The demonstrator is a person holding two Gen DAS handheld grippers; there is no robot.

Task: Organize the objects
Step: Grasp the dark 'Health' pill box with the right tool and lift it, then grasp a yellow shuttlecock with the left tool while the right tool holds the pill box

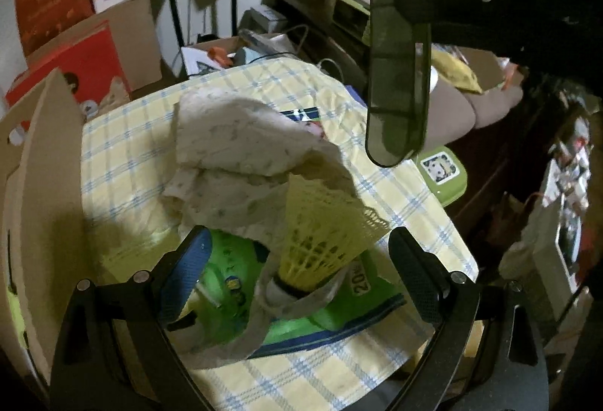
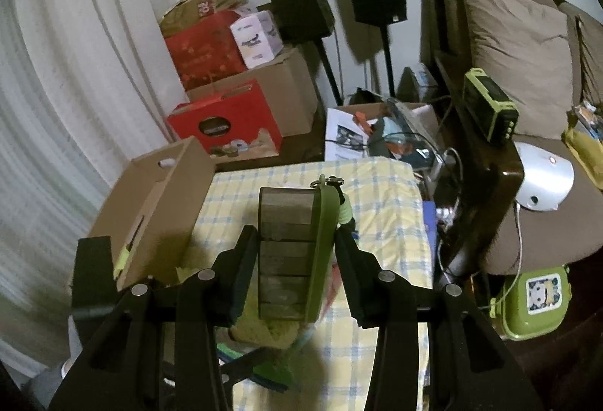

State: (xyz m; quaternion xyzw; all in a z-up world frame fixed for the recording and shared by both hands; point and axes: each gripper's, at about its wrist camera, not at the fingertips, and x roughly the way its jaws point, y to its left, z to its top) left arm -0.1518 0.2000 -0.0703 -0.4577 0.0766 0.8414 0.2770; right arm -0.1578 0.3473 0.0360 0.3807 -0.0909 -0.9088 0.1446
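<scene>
Dim indoor light, hard shadows, fisheye-warped dark corners.

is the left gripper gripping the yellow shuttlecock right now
No. The left gripper is open, and the yellow shuttlecock stands between its fingers without either pad touching it.

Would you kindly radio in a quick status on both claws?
Right claw shut on olive compartment case, held above checked cloth. Left claw open around yellow shuttlecock. Crumpled white cloth lies underneath.
</scene>
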